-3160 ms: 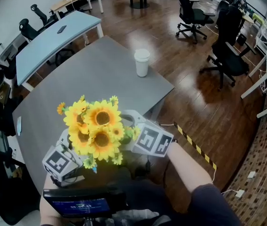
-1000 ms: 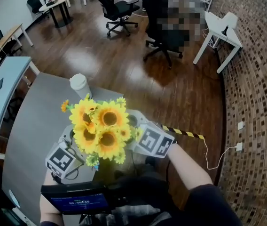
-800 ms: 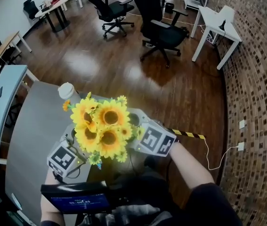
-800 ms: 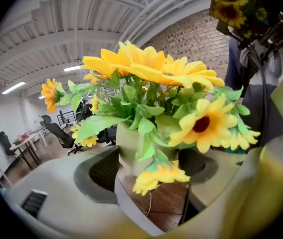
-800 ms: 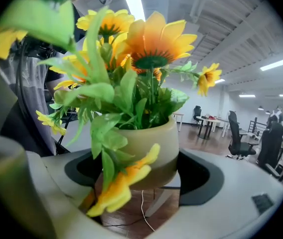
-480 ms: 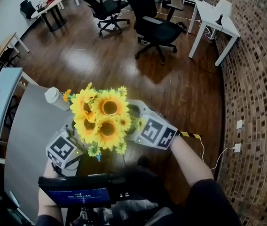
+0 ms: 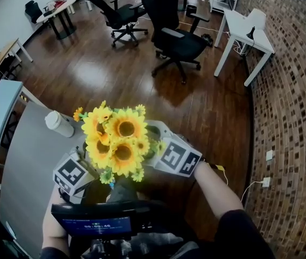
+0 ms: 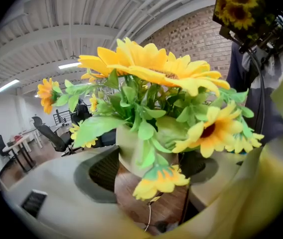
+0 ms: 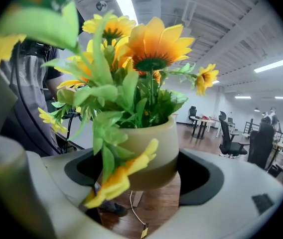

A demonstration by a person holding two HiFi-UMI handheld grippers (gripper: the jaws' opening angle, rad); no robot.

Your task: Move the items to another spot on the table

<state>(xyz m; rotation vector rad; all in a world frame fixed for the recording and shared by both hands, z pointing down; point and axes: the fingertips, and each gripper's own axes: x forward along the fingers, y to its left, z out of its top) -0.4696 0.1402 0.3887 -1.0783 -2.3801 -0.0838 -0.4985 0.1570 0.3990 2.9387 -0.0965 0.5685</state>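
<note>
1. The left gripper (image 8: 149,176) and the right gripper (image 9: 146,176) each clamp the cream flowerpot (image 9: 154,151) from opposite sides. Their jaws are spread wide around its round wall.
2. The flowerpot hangs between the two grippers over wood floor, off the edge of the grey table (image 7: 23,166). Its sunflowers (image 7: 118,142) rise above both sets of jaws.
3. It is probably light and rigid. The smooth wall could slip, and the bouquet makes it top-heavy.
4. The petals look soft and bendable, so the best hold is on the pot's wall below the rim, kept upright.
5. A lidded paper cup (image 7: 60,124) stands on the table beyond the left gripper.
</note>
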